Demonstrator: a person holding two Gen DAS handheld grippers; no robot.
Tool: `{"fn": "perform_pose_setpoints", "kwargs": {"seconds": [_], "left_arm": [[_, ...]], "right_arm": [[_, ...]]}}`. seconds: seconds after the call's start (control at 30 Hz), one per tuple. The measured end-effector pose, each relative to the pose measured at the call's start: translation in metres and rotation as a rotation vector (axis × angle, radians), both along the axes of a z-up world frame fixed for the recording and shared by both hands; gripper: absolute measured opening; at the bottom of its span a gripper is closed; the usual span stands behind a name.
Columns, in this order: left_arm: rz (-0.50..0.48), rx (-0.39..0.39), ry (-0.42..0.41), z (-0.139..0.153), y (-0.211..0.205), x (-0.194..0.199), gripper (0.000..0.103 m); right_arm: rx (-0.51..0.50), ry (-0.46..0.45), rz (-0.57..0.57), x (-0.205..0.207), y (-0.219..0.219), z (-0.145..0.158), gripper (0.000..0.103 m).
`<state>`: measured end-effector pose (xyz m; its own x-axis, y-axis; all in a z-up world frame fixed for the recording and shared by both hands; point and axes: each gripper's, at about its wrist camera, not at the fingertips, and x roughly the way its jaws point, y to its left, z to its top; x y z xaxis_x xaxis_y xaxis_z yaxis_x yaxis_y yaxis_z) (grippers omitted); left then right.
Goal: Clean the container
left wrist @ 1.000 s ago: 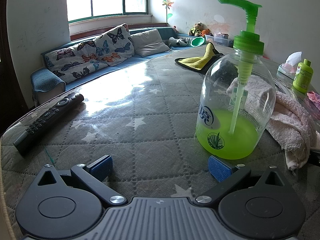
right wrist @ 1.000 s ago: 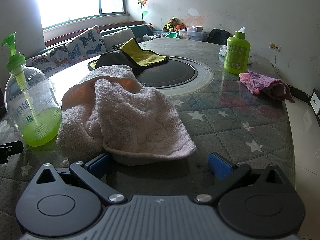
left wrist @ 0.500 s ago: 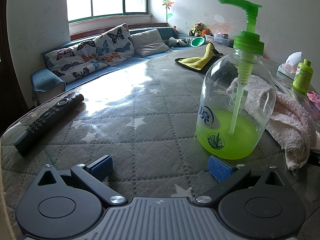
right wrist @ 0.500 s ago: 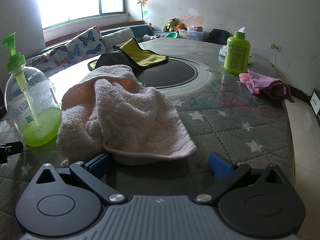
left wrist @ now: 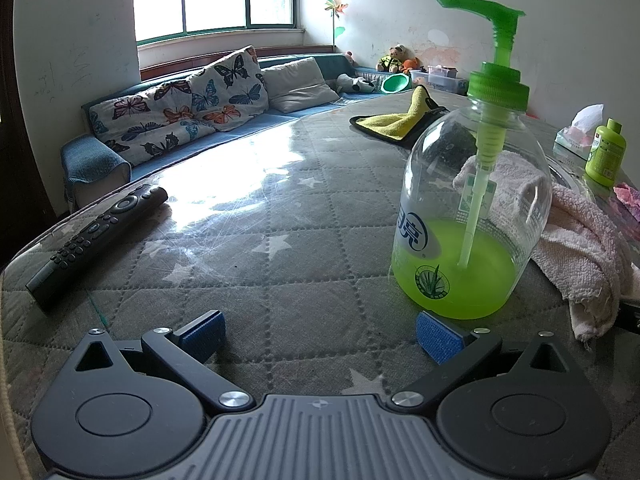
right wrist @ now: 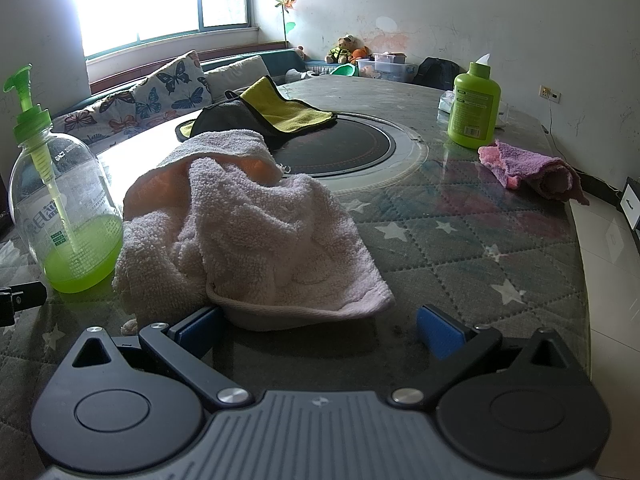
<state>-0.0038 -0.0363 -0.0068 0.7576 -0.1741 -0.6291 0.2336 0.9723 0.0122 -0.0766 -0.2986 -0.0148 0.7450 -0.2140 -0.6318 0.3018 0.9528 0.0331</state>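
My left gripper (left wrist: 318, 334) gapes empty, the pump bottle (left wrist: 468, 216) just beyond its right finger. My right gripper (right wrist: 318, 330) gapes too, near the pink towel (right wrist: 248, 232).

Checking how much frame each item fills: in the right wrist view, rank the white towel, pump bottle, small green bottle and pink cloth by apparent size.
1. white towel
2. pump bottle
3. pink cloth and small green bottle look alike; both lie farther off, so true sizes stay unsure.

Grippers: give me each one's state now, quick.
Left gripper: jaws open, holding nothing, just short of the pump bottle.
Right gripper: jaws open, holding nothing, at the pink towel.
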Motion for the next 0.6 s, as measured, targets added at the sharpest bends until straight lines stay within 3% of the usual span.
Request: {"fn": "perform_pose_setpoints", "kwargs": {"seconds": [0.13,0.3,0.6], "left_arm": [[-0.005,-0.002,0.000,0.000,0.001,0.003,0.103],[0.060,-0.001,0.000,0.000,0.013,0.013,0.103],[0.055,0.005,0.000,0.000,0.017,0.017,0.103]], "right_arm": [[0.000,0.000,0.000,0.000,0.000,0.000,0.103],[0.000,0.000,0.000,0.000,0.000,0.000,0.103],[0.000,0.000,0.000,0.000,0.000,0.000,0.103]]}}
